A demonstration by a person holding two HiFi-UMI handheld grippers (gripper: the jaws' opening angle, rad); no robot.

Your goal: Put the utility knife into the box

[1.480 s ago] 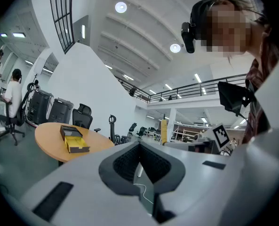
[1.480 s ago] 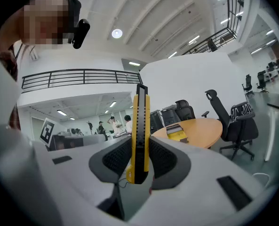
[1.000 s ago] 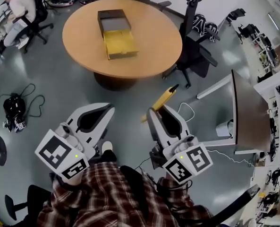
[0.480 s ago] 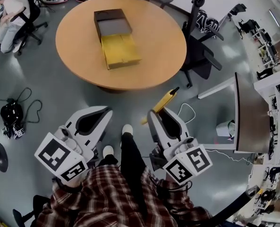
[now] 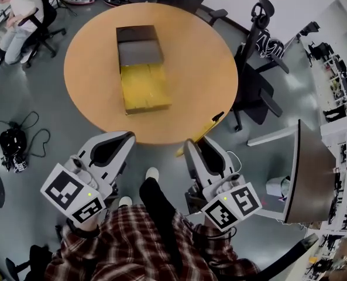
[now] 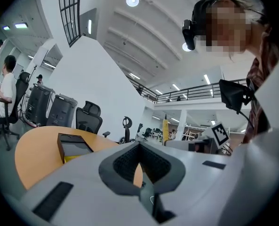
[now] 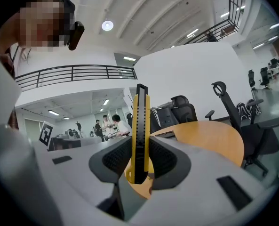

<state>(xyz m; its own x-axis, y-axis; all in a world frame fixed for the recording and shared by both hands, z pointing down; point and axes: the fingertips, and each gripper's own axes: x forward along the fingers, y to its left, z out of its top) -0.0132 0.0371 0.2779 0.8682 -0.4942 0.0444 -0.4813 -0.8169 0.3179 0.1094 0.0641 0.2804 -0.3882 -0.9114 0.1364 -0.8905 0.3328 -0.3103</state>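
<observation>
Head view: utility knife (image 5: 203, 127) is held by right gripper (image 5: 192, 148), its tip over the round table (image 5: 191, 57) rim at 5 o'clock; box (image 5: 141, 81) is seen open mid-table; office chair (image 5: 252, 95) is parked at 3 o'clock | Left gripper view: left gripper (image 6: 139, 147) jaws are closed on nothing | Right gripper view: utility knife is clamped upright between the jaws.

The person is wearing a red plaid shirt (image 5: 129, 242) and dark trousers (image 5: 160, 206) (the white left tongs (image 5: 128, 135) and right tongs (image 5: 188, 143) are bearing marker cubes (image 5: 72, 193)).

Left tool (image 6: 139, 147) closed; right tool (image 7: 140, 142) clamped
</observation>
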